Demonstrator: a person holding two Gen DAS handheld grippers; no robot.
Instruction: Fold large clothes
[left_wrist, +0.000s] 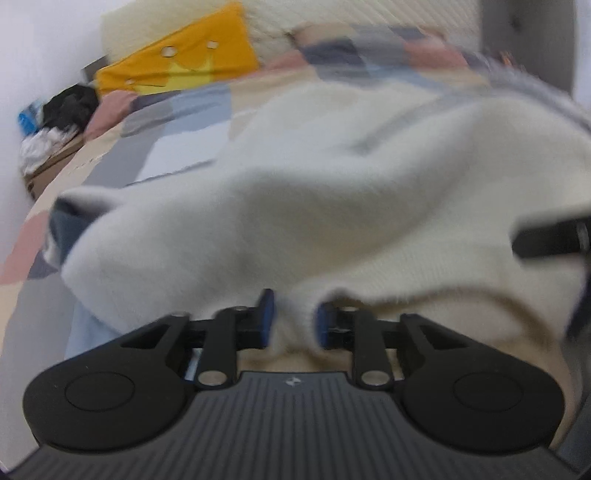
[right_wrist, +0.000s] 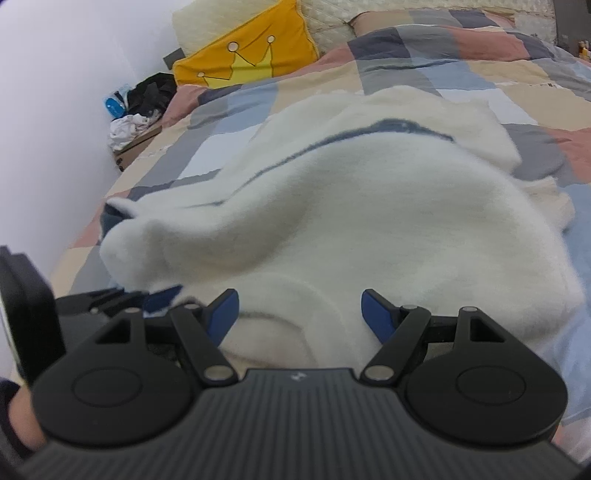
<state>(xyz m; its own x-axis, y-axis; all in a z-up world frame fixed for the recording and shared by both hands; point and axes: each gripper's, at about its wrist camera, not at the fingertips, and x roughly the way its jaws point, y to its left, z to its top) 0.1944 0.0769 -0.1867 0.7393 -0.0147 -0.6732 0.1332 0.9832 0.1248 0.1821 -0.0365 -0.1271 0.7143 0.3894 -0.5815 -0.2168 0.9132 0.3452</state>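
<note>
On checked quilt (right_wrist: 461, 74) by white wall (right_wrist: 55, 110), yellow pillow (right_wrist: 251, 55) w/ fluffy white sweater (right_wrist: 332, 221).

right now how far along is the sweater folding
Early to midway, as far as these views show. Done: the white sweater lies on the checked bedspread, one part already turned over itself. In hand: the left gripper pinches the near edge between its blue pads; the right gripper is open over the fabric, gripping nothing. Left: the sweater is still bunched and humped, so flattening and the final folds remain.
</note>
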